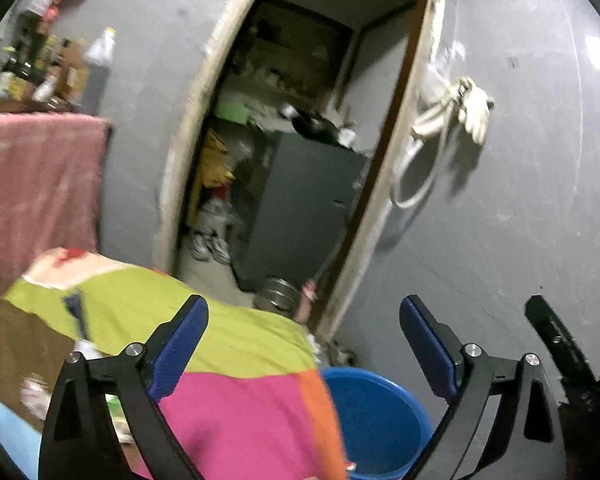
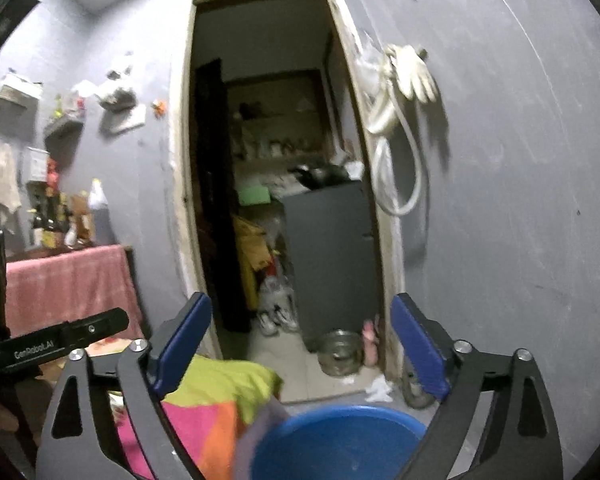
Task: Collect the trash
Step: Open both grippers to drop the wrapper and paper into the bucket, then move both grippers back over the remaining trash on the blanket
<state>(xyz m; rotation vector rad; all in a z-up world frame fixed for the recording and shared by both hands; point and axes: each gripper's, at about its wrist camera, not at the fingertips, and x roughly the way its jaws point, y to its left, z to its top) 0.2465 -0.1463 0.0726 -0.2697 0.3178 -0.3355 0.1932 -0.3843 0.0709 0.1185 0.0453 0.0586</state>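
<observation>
My left gripper point(image 1: 303, 334) is open and empty, held above a table covered with a green, pink and orange cloth point(image 1: 236, 384). My right gripper point(image 2: 302, 332) is open and empty, pointing at a doorway. A blue bucket point(image 1: 374, 416) stands on the floor at the cloth's right edge; it also shows low in the right wrist view point(image 2: 336, 444). Small pale scraps point(image 1: 34, 396) lie on the brown table top at the left. Crumpled white paper point(image 2: 378, 390) lies on the floor by the doorframe. Part of the right gripper point(image 1: 556, 340) shows in the left view.
An open doorway point(image 2: 284, 184) leads to a cluttered room with a grey cabinet point(image 2: 332, 256), shoes and a steel bowl point(image 2: 340, 352). A pink-draped table point(image 2: 68, 288) with bottles stands left. A hose and gloves point(image 2: 404, 92) hang on the grey wall.
</observation>
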